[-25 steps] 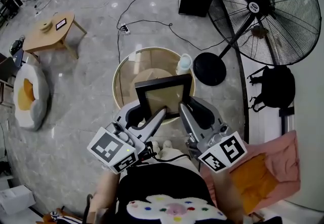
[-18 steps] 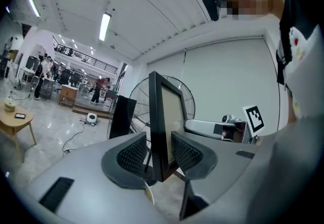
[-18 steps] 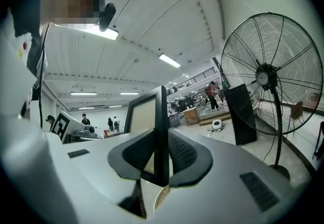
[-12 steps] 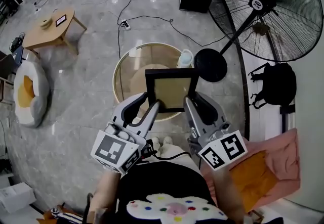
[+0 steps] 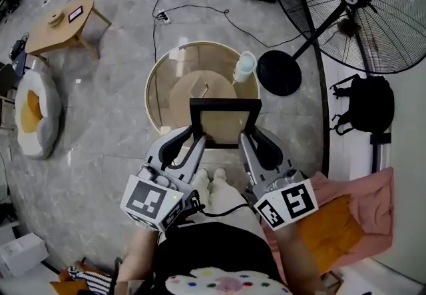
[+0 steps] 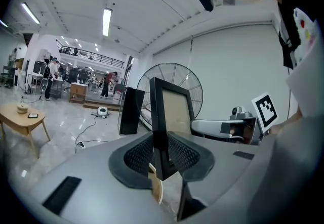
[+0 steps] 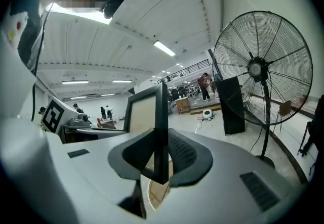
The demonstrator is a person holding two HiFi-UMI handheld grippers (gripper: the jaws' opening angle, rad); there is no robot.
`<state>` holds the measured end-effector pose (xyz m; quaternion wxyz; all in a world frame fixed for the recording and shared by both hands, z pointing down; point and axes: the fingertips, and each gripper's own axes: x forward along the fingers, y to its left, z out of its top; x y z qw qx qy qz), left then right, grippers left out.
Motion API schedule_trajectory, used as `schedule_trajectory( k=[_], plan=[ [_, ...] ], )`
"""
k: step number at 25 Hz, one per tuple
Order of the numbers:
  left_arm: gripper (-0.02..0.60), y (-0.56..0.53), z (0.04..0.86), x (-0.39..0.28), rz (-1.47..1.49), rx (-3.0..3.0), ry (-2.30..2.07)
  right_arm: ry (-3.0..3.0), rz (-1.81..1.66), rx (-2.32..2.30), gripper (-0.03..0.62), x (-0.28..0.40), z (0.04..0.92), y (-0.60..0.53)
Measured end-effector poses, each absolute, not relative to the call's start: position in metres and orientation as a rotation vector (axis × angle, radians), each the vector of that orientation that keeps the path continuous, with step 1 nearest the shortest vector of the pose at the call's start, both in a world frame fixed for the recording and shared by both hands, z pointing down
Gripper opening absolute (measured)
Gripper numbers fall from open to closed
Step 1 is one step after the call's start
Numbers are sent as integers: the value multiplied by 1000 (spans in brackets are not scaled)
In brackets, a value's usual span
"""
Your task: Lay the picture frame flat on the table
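Observation:
The black picture frame (image 5: 225,122) with a beige panel hangs over the near part of the round glass table (image 5: 154,80), panel towards the head camera. My left gripper (image 5: 198,144) is shut on the frame's left edge; its jaws have just been closing on it. My right gripper (image 5: 245,144) is shut on the right edge. In the left gripper view the frame (image 6: 174,112) rises from between the ribbed pads (image 6: 139,154). The right gripper view shows the frame (image 7: 147,112) clamped the same way. Whether the frame touches the table is hidden.
A pale bottle (image 5: 244,67) stands at the table's far right rim. A large floor fan (image 5: 359,7) with a round base (image 5: 278,72) stands to the right, a black bag (image 5: 363,104) beside it. A pink and orange cushion (image 5: 339,220) lies at my right.
Both grippers have sunk with the frame towards the table. The frame, skewed a second ago, now sits square between them.

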<state>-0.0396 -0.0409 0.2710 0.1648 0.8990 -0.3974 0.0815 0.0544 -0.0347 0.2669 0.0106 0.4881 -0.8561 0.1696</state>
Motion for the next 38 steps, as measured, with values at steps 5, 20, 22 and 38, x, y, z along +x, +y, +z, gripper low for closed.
schedule_trajectory(
  k=[5,20,22,38],
  plan=[
    [100,-33,304,-37,314,2511,-1105,-2610,598,1502,100,56,301,-26],
    [98,-17,423,-49,470,2339,-1067,-2448,778,1419,100,43,421,-13],
    [98,-15,441,-50,506,2317,-1061,-2427,804,1404,100,44,439,-11],
    [95,-37,550,-37,594,2294,-1033,-2289,940,1415,95,57,554,-35]
  ],
)
